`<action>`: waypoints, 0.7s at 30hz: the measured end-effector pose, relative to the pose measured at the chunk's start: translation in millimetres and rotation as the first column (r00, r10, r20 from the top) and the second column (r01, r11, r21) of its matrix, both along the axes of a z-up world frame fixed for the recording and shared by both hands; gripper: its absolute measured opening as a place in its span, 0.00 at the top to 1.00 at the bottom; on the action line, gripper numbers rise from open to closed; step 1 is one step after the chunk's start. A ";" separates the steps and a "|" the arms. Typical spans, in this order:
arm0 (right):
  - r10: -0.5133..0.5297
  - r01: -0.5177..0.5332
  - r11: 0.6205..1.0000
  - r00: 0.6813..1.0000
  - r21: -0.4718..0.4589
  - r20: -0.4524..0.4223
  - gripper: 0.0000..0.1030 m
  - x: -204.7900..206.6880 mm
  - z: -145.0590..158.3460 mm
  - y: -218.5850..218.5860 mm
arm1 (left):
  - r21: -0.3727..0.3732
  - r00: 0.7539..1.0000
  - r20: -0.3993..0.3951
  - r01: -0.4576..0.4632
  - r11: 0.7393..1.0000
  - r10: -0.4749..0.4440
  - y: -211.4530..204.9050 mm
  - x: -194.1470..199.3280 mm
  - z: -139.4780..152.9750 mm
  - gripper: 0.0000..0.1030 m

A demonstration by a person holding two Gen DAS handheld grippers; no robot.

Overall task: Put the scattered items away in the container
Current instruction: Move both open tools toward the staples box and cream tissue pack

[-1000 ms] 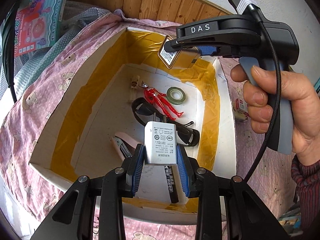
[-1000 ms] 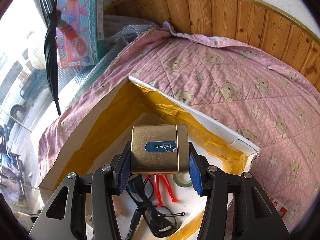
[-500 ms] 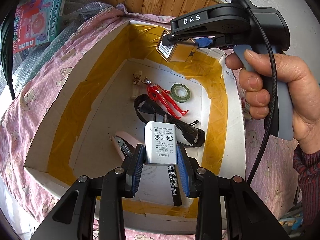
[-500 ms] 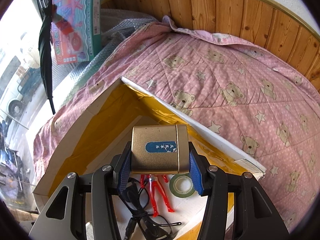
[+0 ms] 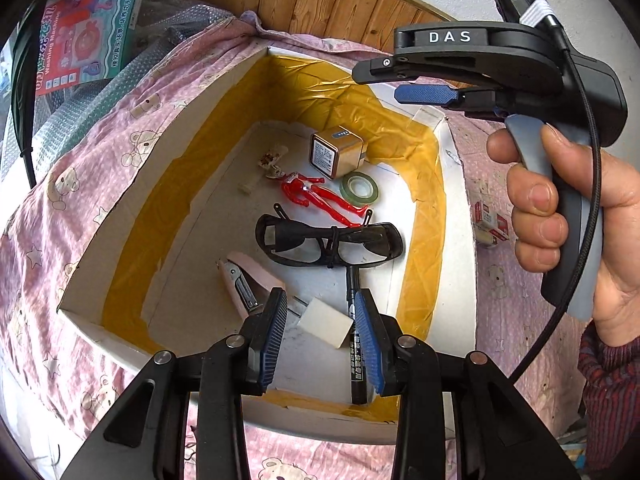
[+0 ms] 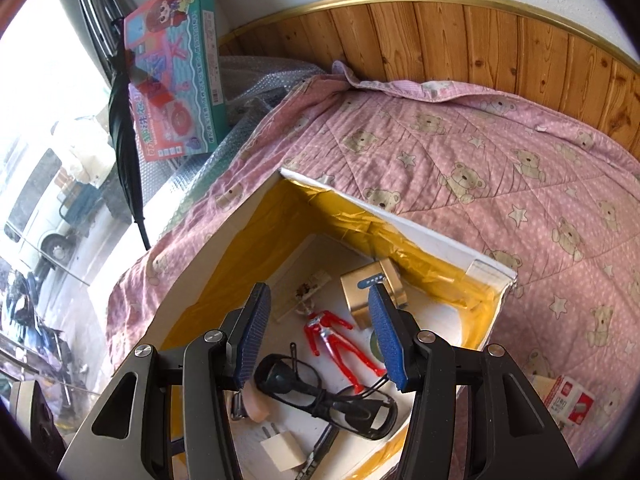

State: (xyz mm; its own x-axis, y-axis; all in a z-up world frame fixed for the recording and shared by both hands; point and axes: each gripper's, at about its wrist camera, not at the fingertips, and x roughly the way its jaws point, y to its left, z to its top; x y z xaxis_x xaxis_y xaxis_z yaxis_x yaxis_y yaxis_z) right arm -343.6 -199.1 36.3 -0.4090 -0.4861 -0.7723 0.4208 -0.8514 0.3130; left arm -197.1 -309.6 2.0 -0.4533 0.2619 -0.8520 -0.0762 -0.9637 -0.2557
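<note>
A white box lined with yellow tape [image 5: 132, 236] [image 6: 192, 280] sits on the pink bedspread. My left gripper [image 5: 320, 340] is open above its near end, and the white charger plug [image 5: 326, 326] [image 6: 280, 454] lies on the floor below it. My right gripper [image 6: 320, 338] is open too, held by a hand [image 5: 560, 216] over the far right corner. The gold cube [image 5: 336, 151] [image 6: 374, 292] rests in the far corner. Also inside lie a red figure [image 5: 316, 196] [image 6: 340, 344], a green tape roll [image 5: 359, 189], black glasses [image 5: 332, 244] [image 6: 324, 396], a black marker [image 5: 356, 344] and a pink stapler [image 5: 248, 280].
A small red and white packet [image 5: 490, 224] [image 6: 568, 400] lies on the bedspread right of the box. A toy carton [image 5: 80, 28] [image 6: 176, 68] leans on bubble wrap at the back left, before a wooden headboard [image 6: 460, 40].
Both grippers have opened. The white charger has dropped from the left one onto the box floor, and the gold cube has dropped from the right one into the far corner.
</note>
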 end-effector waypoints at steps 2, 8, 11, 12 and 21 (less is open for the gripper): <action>0.007 -0.007 1.000 1.000 -0.021 0.001 0.48 14.3 2.1 1.9 | 0.005 1.000 -0.002 -0.007 1.000 0.007 -2.0 4.9 2.3 0.64; 0.004 -0.003 0.996 1.000 -0.087 0.009 0.48 59.1 7.7 16.5 | 0.015 0.999 -0.018 -0.028 1.000 0.028 -7.3 25.4 12.4 0.64; -0.007 0.009 0.992 1.000 -0.123 0.015 0.47 80.9 9.6 27.5 | 0.020 0.999 -0.028 -0.032 0.999 0.032 -7.5 35.5 18.4 0.64; -0.011 0.013 0.990 1.000 -0.137 0.018 0.47 88.3 10.0 31.5 | 0.022 0.999 -0.031 -0.034 0.999 0.035 -7.2 39.0 20.4 0.64; -0.080 0.092 0.971 0.995 -0.219 0.065 0.47 144.3 1.6 74.7 | 0.026 0.997 -0.074 -0.030 0.999 0.032 2.8 69.8 41.4 0.64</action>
